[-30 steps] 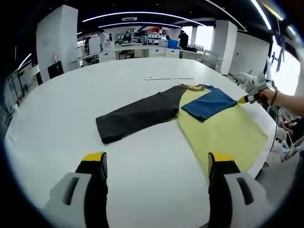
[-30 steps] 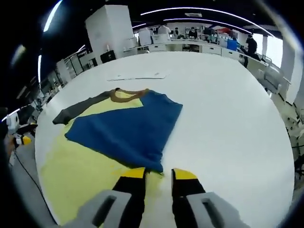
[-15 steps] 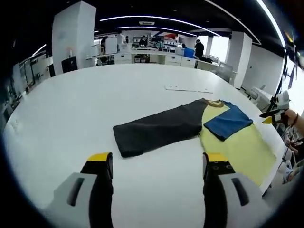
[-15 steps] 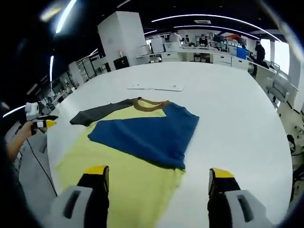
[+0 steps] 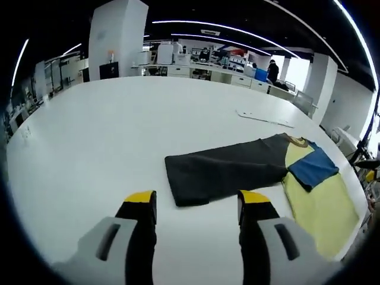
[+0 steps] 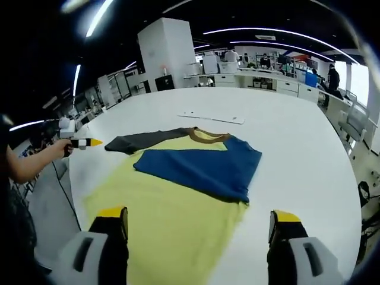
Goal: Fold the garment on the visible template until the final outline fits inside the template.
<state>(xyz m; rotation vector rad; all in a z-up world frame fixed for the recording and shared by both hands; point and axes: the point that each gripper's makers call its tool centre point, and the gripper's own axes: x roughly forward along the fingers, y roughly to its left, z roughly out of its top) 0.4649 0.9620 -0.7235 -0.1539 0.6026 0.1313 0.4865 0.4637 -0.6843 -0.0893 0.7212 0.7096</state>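
The garment lies flat on the white table [image 6: 320, 160]. Its yellow body [image 6: 172, 202] is nearest my right gripper [image 6: 199, 215], which is open and empty just short of the hem. The blue sleeve [image 6: 202, 166] is folded across the chest below the brown collar [image 6: 208, 136]. The dark grey sleeve [image 5: 225, 169] stretches out straight, its cuff end just beyond my open left gripper [image 5: 197, 199]. From that side I also see the yellow body [image 5: 314, 205] and the blue sleeve [image 5: 313, 167]. A hand holds the left gripper [image 6: 94, 142] near the dark sleeve [image 6: 145, 141].
A flat white strip [image 6: 211, 117] lies on the table beyond the collar, also seen as a white strip [image 5: 264, 117]. Bare table [image 5: 89, 130] spreads widely to the left. Desks, pillars and people stand far behind. The table edge runs close by the yellow hem.
My right gripper, nearly shut at the blue sleeve's edge a second ago, has opened wide and backed off. The left gripper has swung over to the dark sleeve's cuff end, its jaws slightly narrower.
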